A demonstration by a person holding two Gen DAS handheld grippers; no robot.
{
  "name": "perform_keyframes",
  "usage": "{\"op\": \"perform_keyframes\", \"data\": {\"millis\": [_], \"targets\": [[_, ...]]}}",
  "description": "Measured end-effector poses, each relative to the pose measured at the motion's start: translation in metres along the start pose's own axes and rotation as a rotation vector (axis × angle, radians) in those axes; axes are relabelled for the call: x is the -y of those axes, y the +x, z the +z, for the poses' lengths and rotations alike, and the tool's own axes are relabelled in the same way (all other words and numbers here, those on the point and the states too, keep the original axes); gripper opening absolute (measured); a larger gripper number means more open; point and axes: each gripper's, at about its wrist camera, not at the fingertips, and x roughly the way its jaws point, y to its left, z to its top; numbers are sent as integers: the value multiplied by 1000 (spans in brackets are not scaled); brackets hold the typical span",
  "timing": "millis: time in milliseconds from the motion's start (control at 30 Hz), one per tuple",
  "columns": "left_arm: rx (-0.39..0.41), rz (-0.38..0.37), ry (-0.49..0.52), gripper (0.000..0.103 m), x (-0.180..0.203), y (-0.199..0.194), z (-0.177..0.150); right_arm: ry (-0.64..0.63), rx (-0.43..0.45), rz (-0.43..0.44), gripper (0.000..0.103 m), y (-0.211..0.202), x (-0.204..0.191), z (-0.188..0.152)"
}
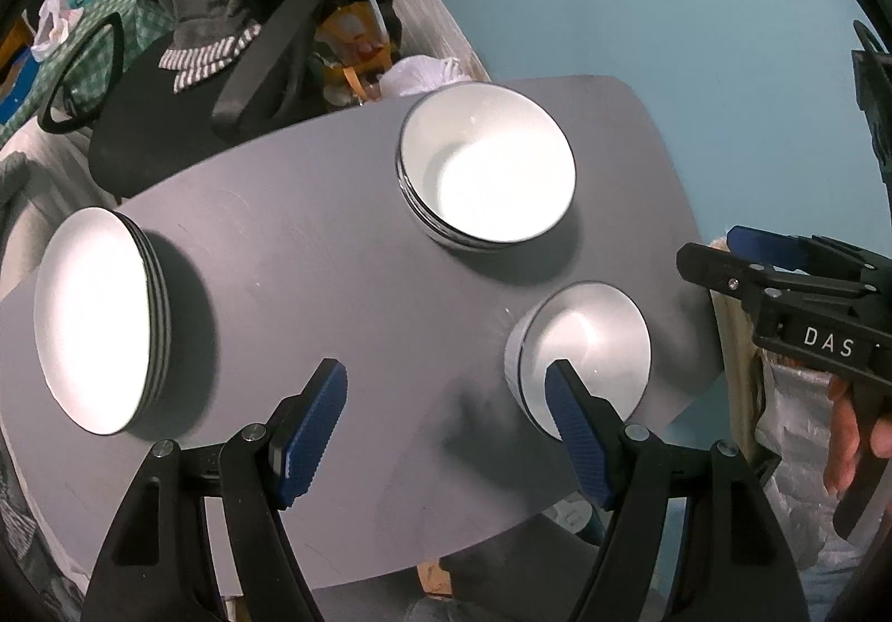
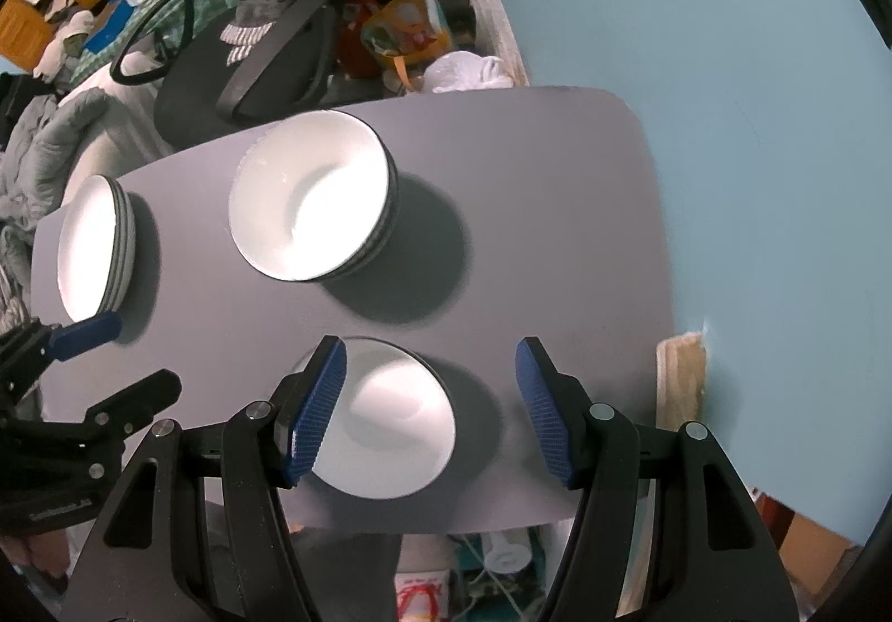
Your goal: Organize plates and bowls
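**Left wrist view: three sorted piles, both claws empty**

Left wrist camera looks down on a grey table (image 1: 312, 254). Taking the middle bowl stack (image 1: 485, 176) as landmark: the plates (image 1: 95, 315) lie well to its left, likely grouped by kind; a small bowl (image 1: 585, 343) sits near it, toward the right front edge. The left gripper (image 1: 446, 388) hovers with jaws spread, holding nothing. The right gripper (image 2: 429, 371) is likewise spread, straddling the small bowl from above, probably lining up a grasp.

Grey table (image 2: 557, 232) against a pale blue wall (image 2: 697, 37); black office chair (image 2: 223, 81) behind, amid clutter.
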Motion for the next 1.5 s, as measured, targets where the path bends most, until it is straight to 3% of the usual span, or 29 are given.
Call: {"op": "perform_keyframes", "data": {"millis": [433, 1033, 1333, 1500], "targets": [[-28, 30, 84, 75, 16, 22, -1, 57, -57, 11, 62, 20, 24, -27], [-125, 26, 122, 75, 35, 83, -4, 174, -120, 133, 62, 71, 49, -53], [-140, 62, 141, 75, 40, 104, -3, 161, -123, 123, 62, 79, 48, -61], [-162, 78, 133, 65, 43, 116, -4, 150, -126, 120, 62, 84, 44, -63]]}}
